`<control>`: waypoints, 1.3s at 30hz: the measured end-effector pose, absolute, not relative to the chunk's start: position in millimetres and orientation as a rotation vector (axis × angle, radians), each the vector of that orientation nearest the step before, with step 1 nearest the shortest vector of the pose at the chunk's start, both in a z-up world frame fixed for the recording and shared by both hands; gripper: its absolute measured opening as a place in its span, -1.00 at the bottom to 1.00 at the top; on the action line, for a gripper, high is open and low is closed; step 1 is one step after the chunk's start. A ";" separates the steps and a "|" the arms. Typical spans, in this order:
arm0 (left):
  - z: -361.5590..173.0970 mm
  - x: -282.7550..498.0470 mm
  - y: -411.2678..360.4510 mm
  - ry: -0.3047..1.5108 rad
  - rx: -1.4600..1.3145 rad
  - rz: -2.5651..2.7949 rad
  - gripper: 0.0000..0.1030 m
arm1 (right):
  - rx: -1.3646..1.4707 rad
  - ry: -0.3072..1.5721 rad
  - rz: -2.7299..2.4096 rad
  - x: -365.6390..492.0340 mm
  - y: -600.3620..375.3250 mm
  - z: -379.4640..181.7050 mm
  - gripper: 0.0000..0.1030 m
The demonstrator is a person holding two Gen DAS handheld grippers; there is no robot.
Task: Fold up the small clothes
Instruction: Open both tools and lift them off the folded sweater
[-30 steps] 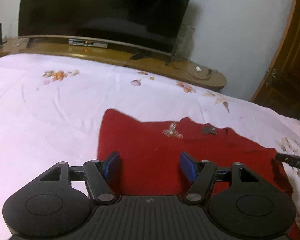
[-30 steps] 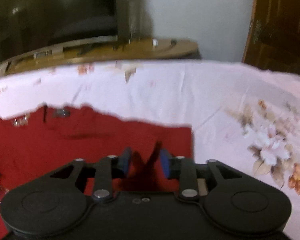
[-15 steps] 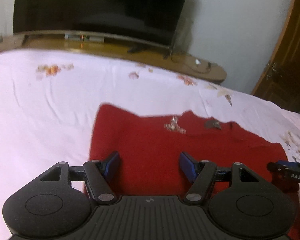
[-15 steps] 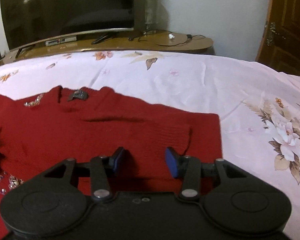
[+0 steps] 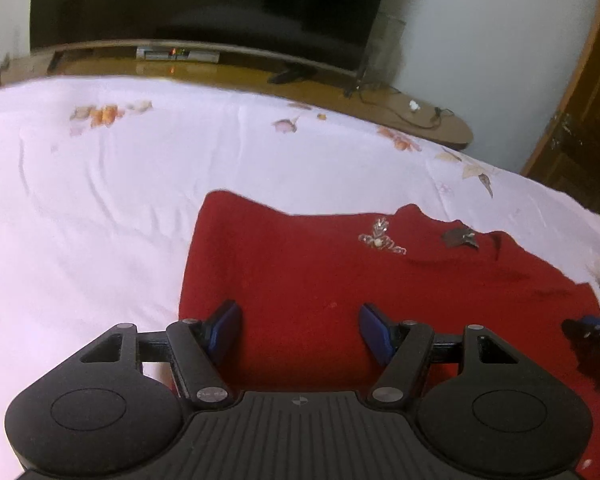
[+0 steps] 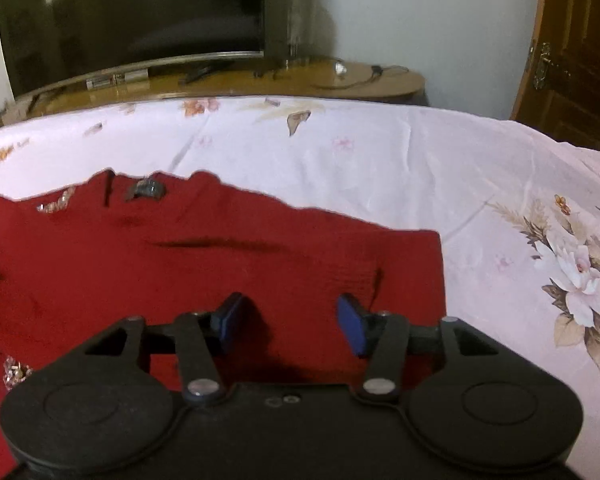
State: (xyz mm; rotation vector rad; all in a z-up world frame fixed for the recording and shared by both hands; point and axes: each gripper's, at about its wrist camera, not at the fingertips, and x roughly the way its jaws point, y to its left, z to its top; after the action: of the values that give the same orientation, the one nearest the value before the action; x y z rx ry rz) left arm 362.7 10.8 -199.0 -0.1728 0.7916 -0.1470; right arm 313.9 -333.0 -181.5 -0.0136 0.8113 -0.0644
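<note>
One red knit sweater [image 5: 320,280] lies flat on a bed's white floral bedsheet [image 5: 100,200], with two beaded ornaments near its neckline. Two tongs hover over it: the left tongs [image 5: 300,330] spread, pinching nothing; the right tongs [image 6: 288,322] have just been opening, nothing between them. Beyond stands one dark television [image 6: 132,20]. No writing is legible.

Dim, warm indoor lighting. Glare spots on television screen [image 6: 132,24]. Soft shadows beneath gripper fingers [image 6: 232,316]. Strong fisheye curvature at frame edges. Right wrist view slightly soft; dark vignetted corners.
</note>
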 end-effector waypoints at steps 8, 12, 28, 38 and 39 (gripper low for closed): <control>-203.9 387.6 7.1 0.796 -0.179 -0.139 0.29 | -0.021 0.792 -0.048 329.5 -326.6 -170.7 0.02; -201.0 384.8 -4.1 0.803 -0.105 -0.136 0.29 | -0.017 0.843 -0.034 338.1 -331.9 -179.6 0.09; -199.4 342.1 -19.7 0.792 -0.065 -0.093 0.42 | -0.018 0.834 0.028 308.9 -319.1 -170.2 0.17; -199.1 320.2 -37.7 0.779 0.017 -0.088 0.46 | -0.053 0.845 0.045 300.3 -316.0 -173.7 0.24; -201.6 317.7 -37.9 0.767 0.024 -0.086 0.51 | -0.076 0.857 0.051 300.1 -314.5 -181.5 0.26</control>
State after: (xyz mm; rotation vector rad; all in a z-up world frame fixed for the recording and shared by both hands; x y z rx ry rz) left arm 317.7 -37.9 -201.6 0.0245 0.7669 -0.0856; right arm 300.1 -314.5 -181.5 -0.0762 0.8568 0.0509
